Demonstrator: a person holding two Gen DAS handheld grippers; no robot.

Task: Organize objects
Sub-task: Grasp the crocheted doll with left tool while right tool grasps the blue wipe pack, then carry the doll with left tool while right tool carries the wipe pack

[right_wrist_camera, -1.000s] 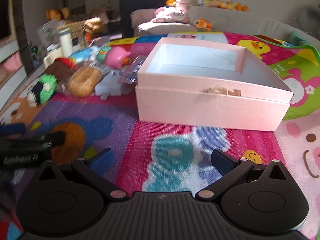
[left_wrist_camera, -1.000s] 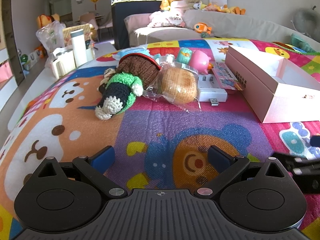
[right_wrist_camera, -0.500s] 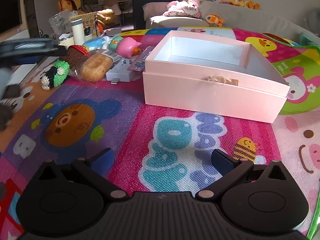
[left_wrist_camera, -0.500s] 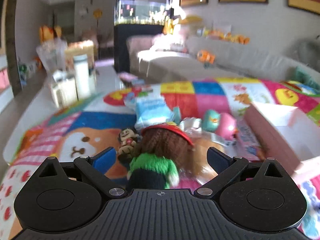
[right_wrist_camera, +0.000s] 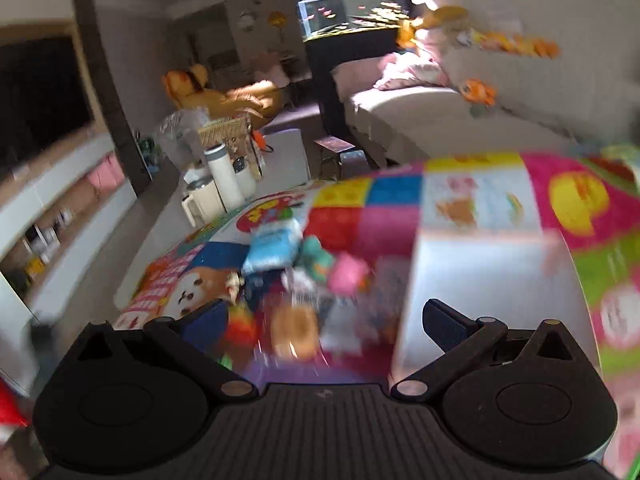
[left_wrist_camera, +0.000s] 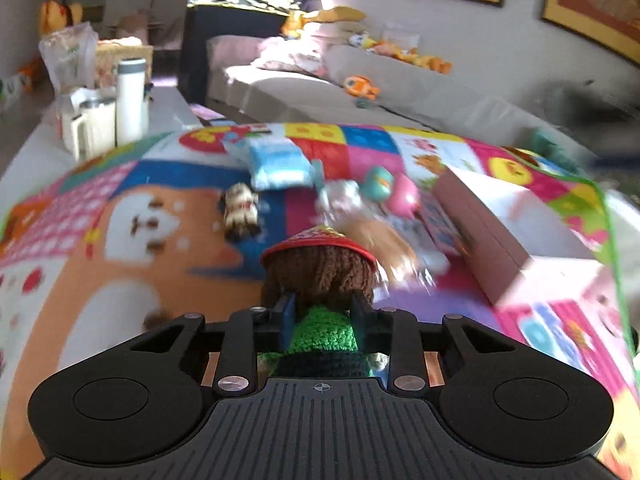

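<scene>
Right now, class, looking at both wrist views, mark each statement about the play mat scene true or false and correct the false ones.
1. The left gripper has a knitted doll between its fingers. True.
2. The right gripper holds the pink box. False: nothing sits between its fingers; the pink box rests on the mat.
3. A white bottle stands upright beyond the mat. True.
4. The pink box has its lid on. False: it is open-topped.

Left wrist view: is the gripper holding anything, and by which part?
The left gripper is closing on the crocheted doll, its fingers on either side of the green body just below the brown head. The right gripper holds nothing.
</scene>
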